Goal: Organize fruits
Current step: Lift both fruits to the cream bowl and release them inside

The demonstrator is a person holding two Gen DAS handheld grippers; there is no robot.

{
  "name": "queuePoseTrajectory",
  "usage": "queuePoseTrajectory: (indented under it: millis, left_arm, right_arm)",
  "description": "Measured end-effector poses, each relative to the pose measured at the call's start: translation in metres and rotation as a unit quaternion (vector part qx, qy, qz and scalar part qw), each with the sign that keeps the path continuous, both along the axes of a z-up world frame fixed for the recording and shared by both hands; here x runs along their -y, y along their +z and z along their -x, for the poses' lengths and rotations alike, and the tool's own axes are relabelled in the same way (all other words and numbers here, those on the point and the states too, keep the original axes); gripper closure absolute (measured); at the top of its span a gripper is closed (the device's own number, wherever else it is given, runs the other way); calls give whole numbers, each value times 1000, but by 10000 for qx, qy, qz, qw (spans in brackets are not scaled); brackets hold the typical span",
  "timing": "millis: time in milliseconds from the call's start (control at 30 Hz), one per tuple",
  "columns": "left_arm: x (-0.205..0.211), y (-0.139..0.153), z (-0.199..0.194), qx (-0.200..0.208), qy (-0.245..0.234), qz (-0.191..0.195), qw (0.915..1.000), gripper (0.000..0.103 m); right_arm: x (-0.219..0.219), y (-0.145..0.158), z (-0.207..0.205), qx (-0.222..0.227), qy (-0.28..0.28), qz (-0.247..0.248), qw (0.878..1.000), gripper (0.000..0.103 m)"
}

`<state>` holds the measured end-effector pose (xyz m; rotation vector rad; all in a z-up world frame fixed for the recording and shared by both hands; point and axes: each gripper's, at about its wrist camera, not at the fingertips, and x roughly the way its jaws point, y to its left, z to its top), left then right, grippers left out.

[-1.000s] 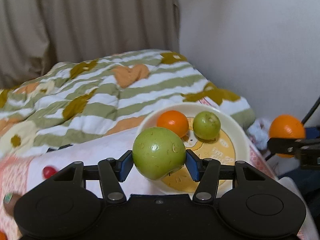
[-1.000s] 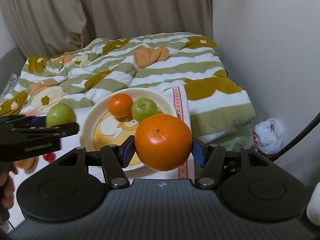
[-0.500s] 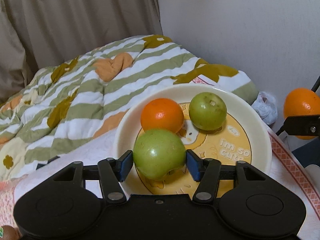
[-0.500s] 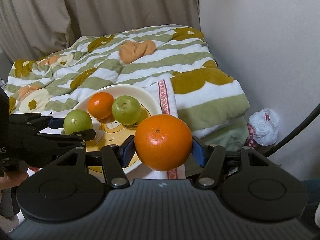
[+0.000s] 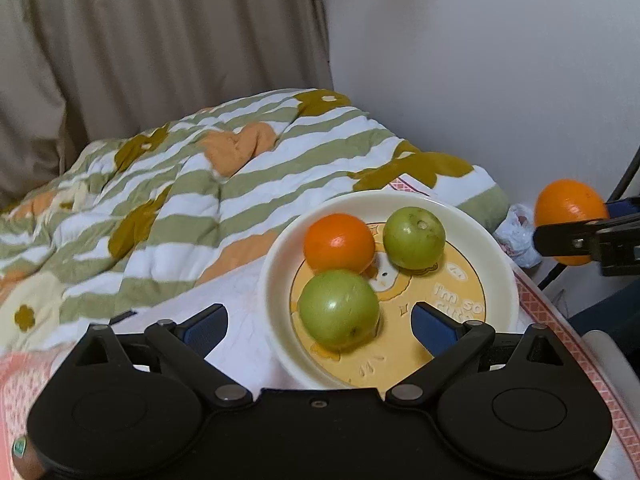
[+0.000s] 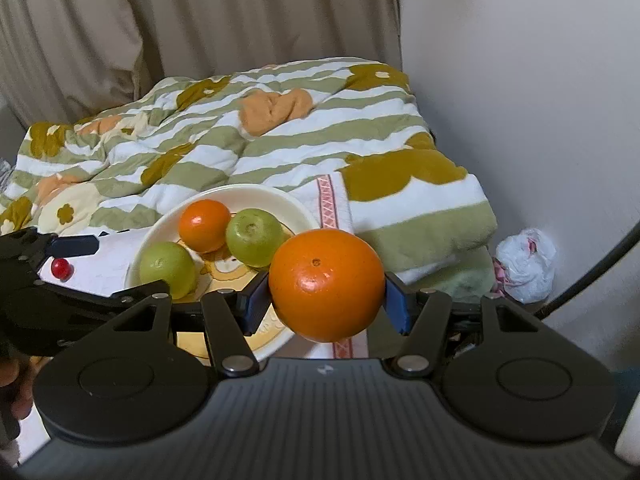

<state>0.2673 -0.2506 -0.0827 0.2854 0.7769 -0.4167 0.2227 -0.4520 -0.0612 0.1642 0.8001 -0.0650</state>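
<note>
A cream plate (image 5: 502, 276) with a yellow cartoon print holds a small orange (image 5: 339, 242) and two green fruits (image 5: 414, 237). The nearer green fruit (image 5: 339, 310) lies on the plate between the wide-open fingers of my left gripper (image 5: 320, 326), touching neither pad. My right gripper (image 6: 325, 304) is shut on a large orange (image 6: 327, 284) and holds it in the air to the right of the plate (image 6: 256, 196). That orange also shows in the left wrist view (image 5: 570, 210).
The plate sits on a white cloth with a pink patterned border (image 6: 332, 204), on a bed with a green-striped quilt (image 5: 192, 184). A small red fruit (image 6: 60, 268) lies left of the plate. A white wall and a crumpled plastic bag (image 6: 526, 264) are on the right.
My left gripper has opened and let go of the green fruit, which now rests on the plate. My right gripper still holds the large orange beside the plate.
</note>
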Motion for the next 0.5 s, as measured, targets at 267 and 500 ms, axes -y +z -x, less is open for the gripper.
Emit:
queuePoseTrajectory:
  millis: [267, 500]
  left_arm:
    - [-23, 17, 18, -70, 331, 370, 9987, 3]
    - [-32, 19, 26, -80, 537, 401, 9977, 3]
  right_arm:
    - [-26, -9, -20, -112, 475, 83, 9988, 28]
    - [-47, -33, -40, -253, 829, 275, 9959, 28]
